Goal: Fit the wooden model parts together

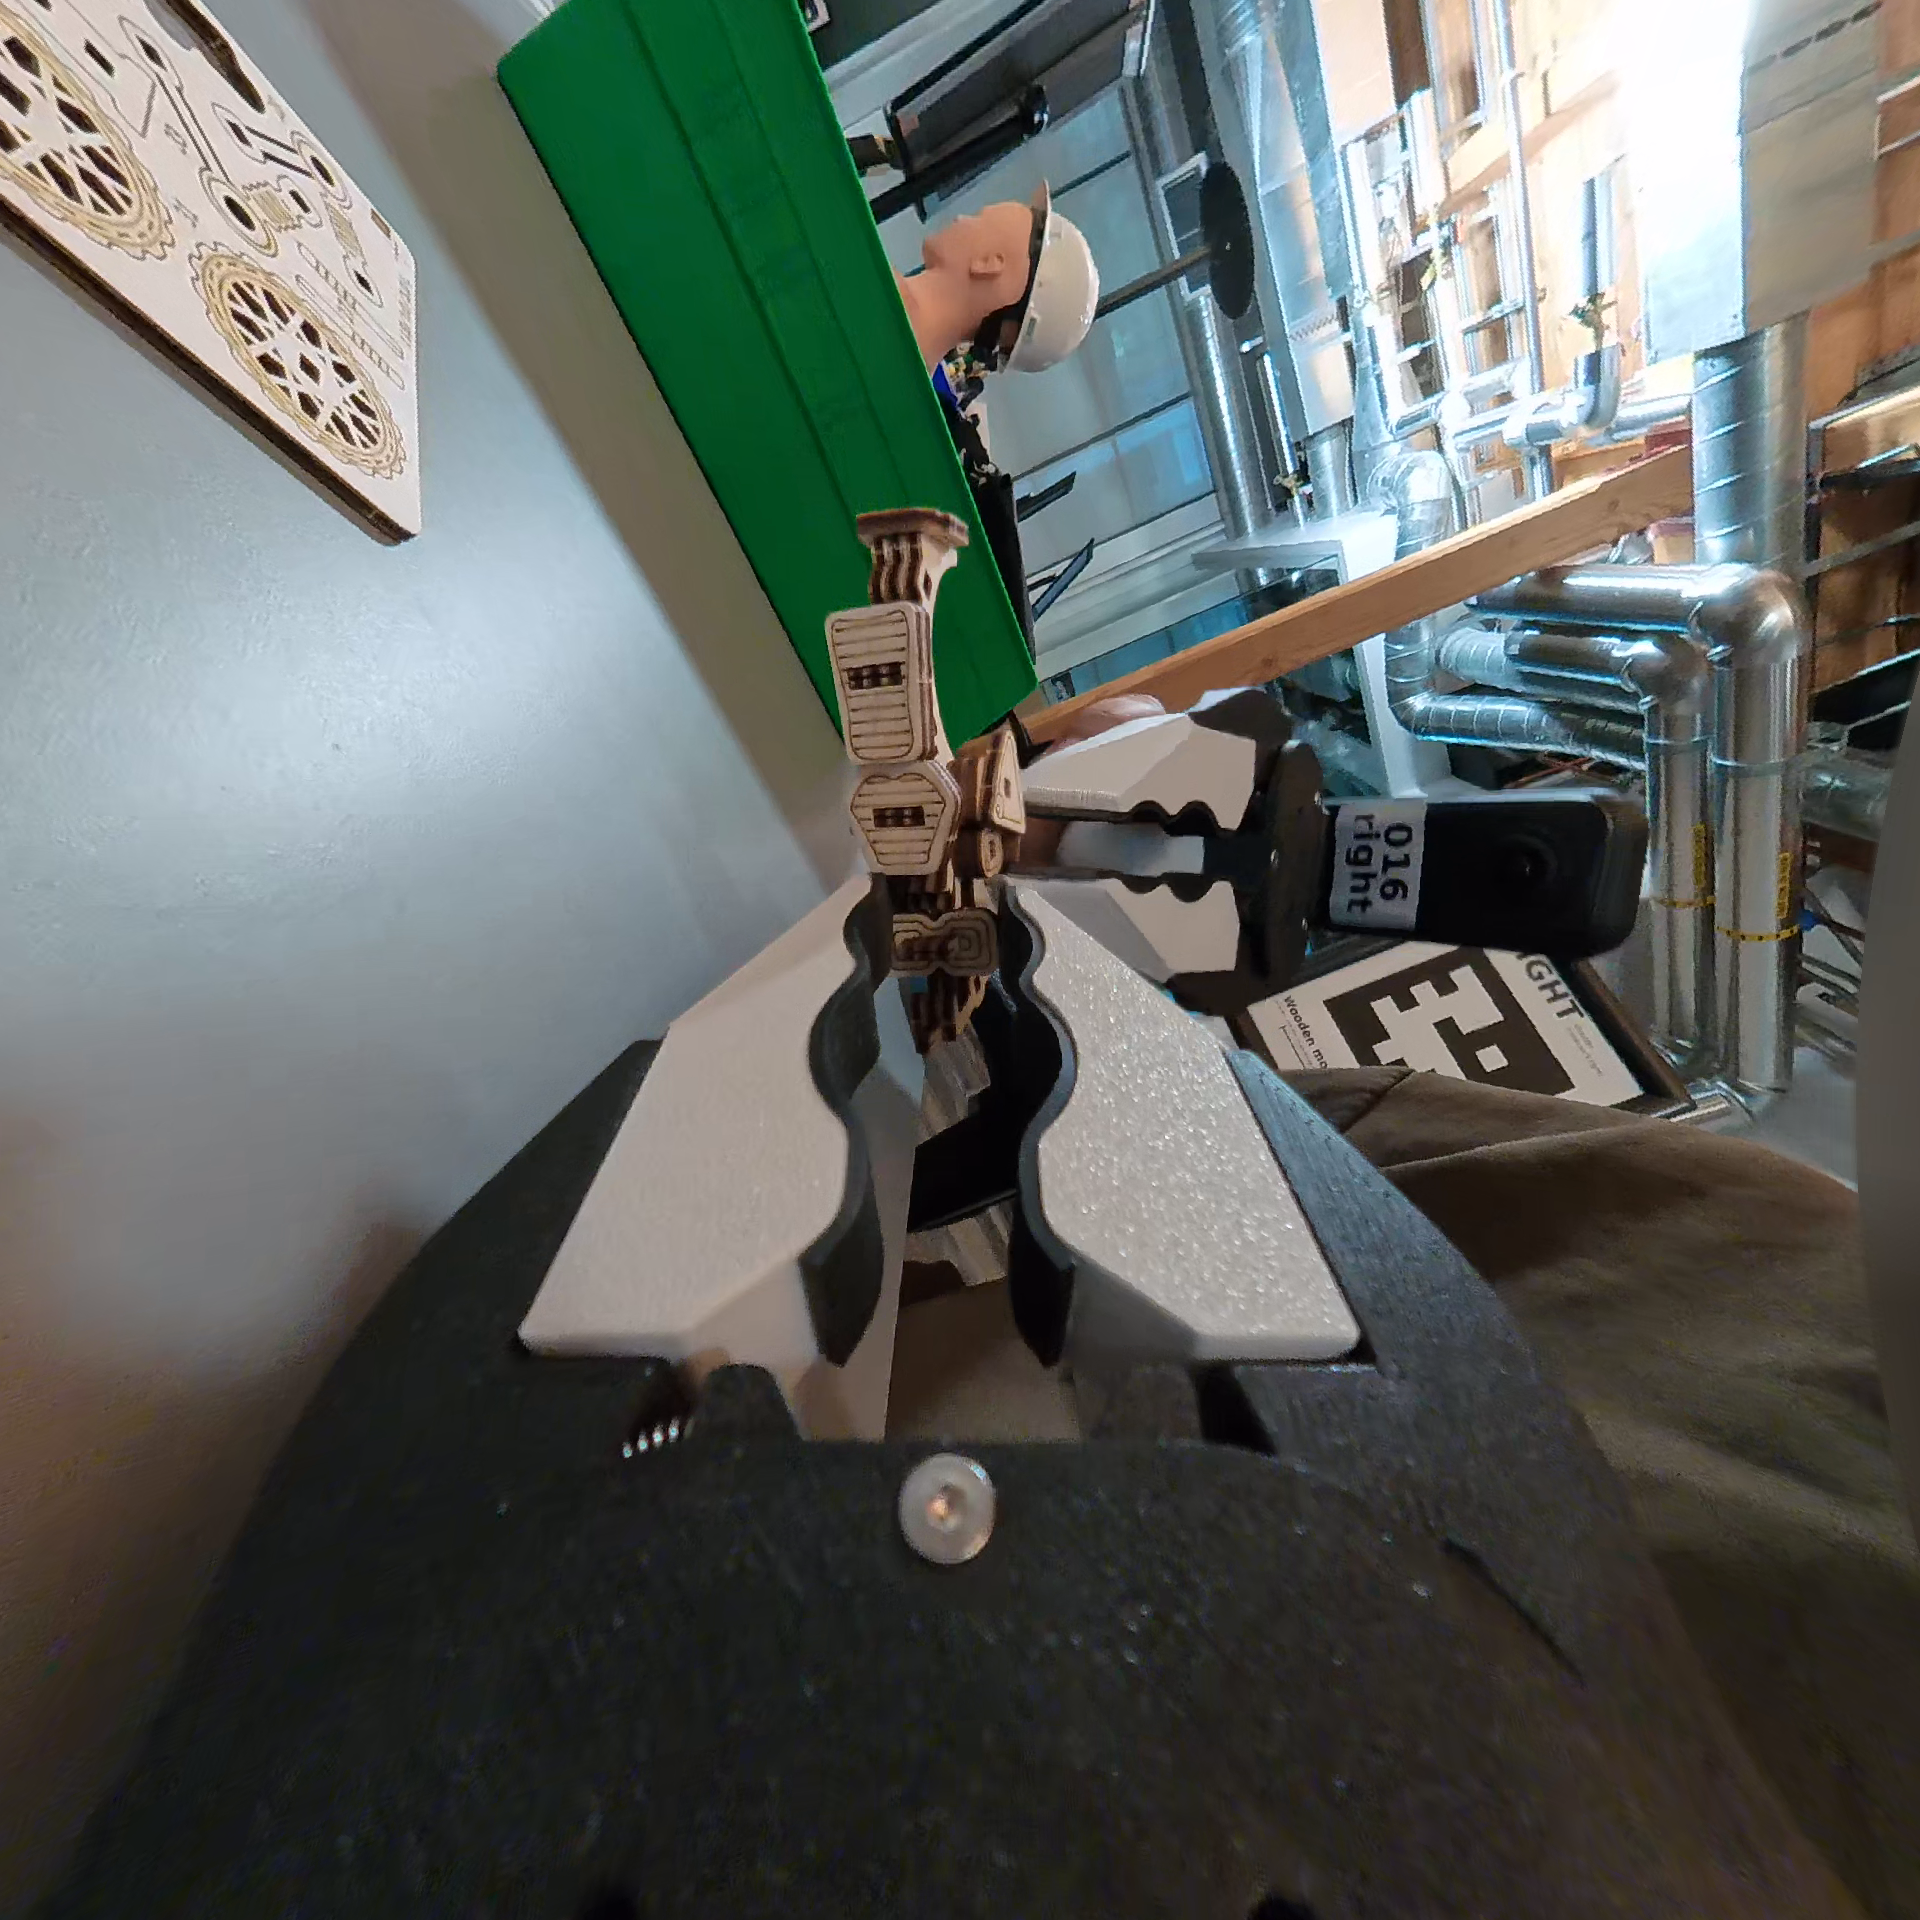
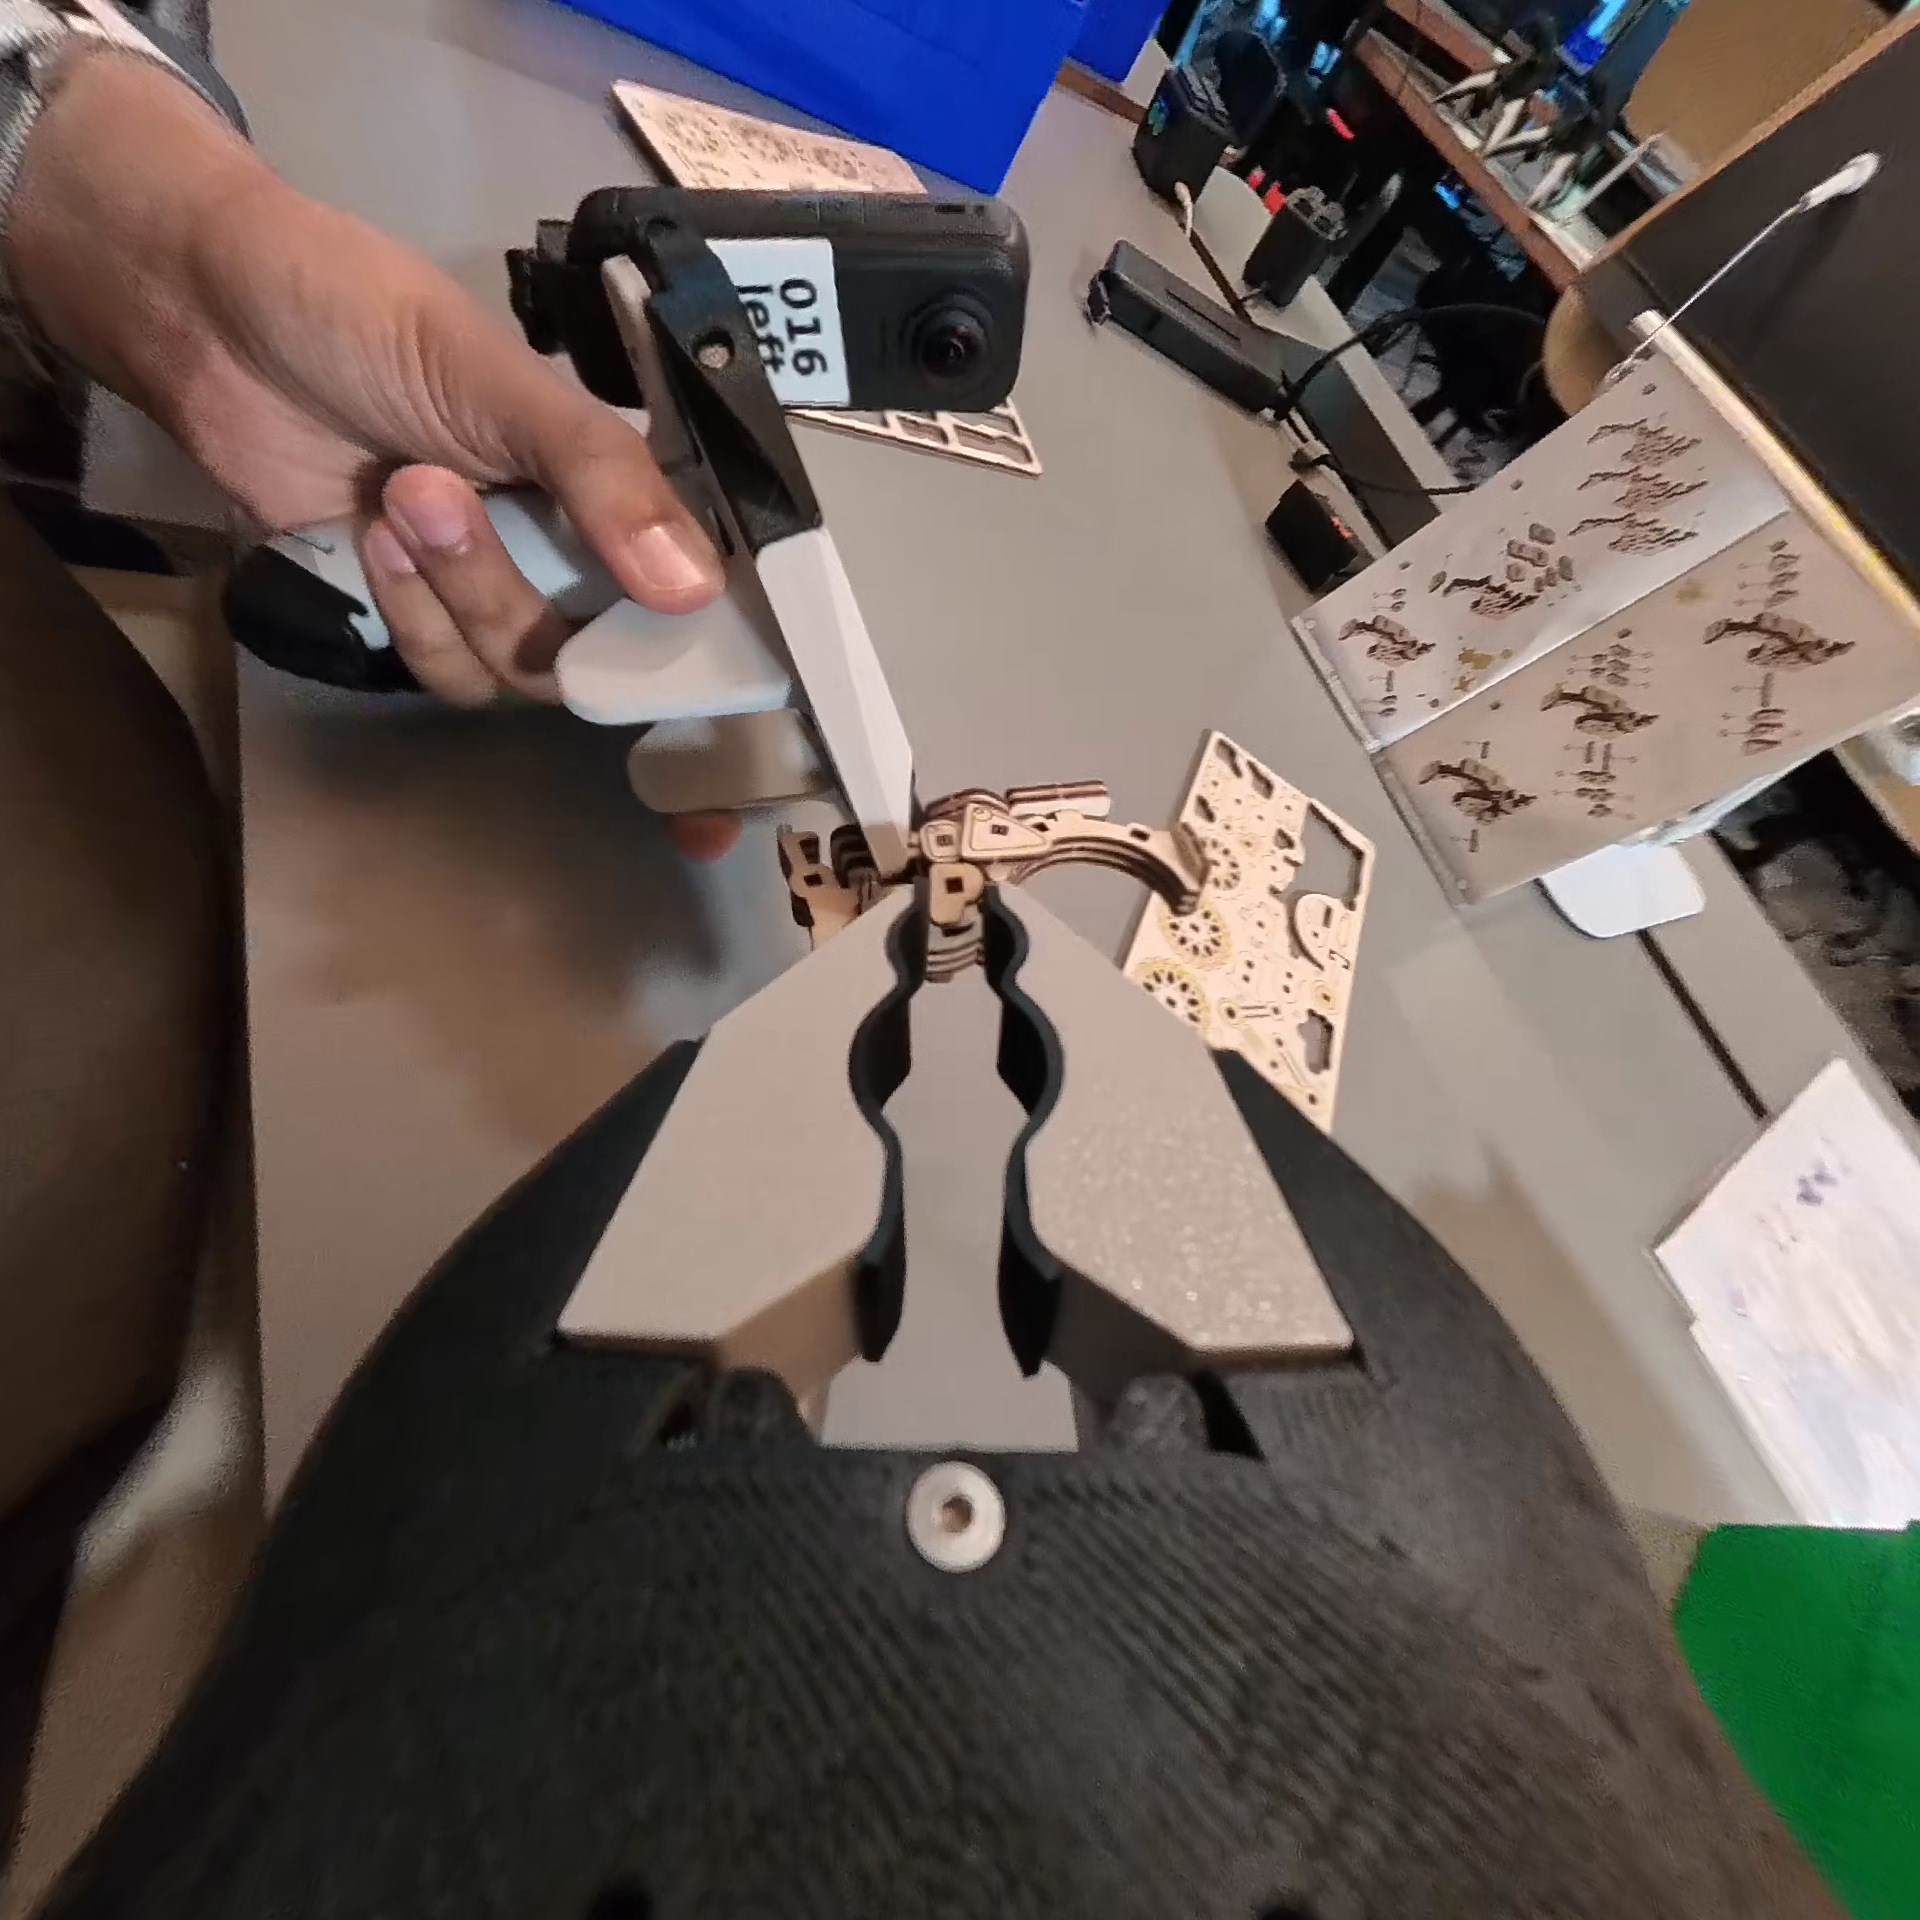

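Wrist views face crosswise, sharing close wooden model [image 1: 920, 821].

The pale, laser-cut layered plywood model [image 1: 914, 790] hangs above the table, clamped at its dark-edged stacked middle (a curved arm [image 2: 1122, 852] reaching sideways); a flat perforated wooden parts sheet [image 2: 1262, 935] lies beneath.

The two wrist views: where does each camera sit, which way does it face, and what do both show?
Left wrist view: sits on the left gripper, looks along its fingers at the wooden model it holds; the right gripper comes in from the right.
Right wrist view: sits on the right gripper, looks down towards the table; the person's hand holds the left gripper.
Shared: the wooden model, gripped by both, and the sheet of cut-out parts.
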